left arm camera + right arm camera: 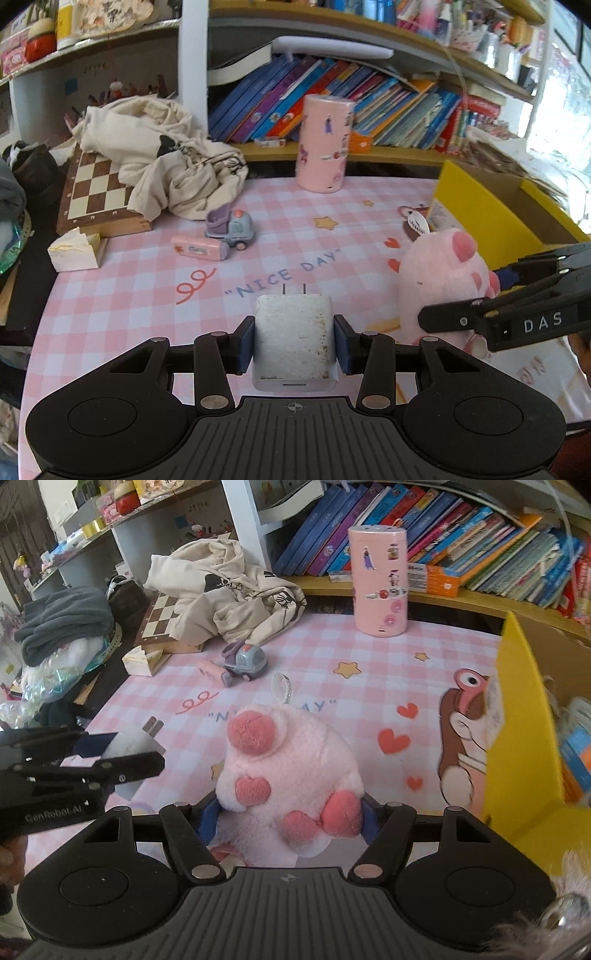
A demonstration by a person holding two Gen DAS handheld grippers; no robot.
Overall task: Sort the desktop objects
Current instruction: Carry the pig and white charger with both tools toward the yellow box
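Left gripper point(294, 343) pinches a white charger plug point(294, 341) between its blue pads, prongs pointing away from the camera; plug held above the near part of the pink checked desk mat point(147, 288).

Right gripper point(286, 818) clamps a pink plush paw toy point(286, 771) at its lower end, pads pressed into the fur on both sides. Toy is lifted over the mat's near-right area, its white tag loop sticking up behind it.

Yellow cardboard box point(517, 716) stands open at the mat's right edge, just beside the plush.

Toward the mat's far edge: pink cylinder with stickers point(324, 142), upright. Near the mat's middle-left: small grey-purple toy truck point(231, 227) touching a pink flat case point(197, 249).

At the far-left corner: chessboard point(92, 188) under a heap of cream cloth point(162, 155); a white paper box point(75, 251) just in front of it.
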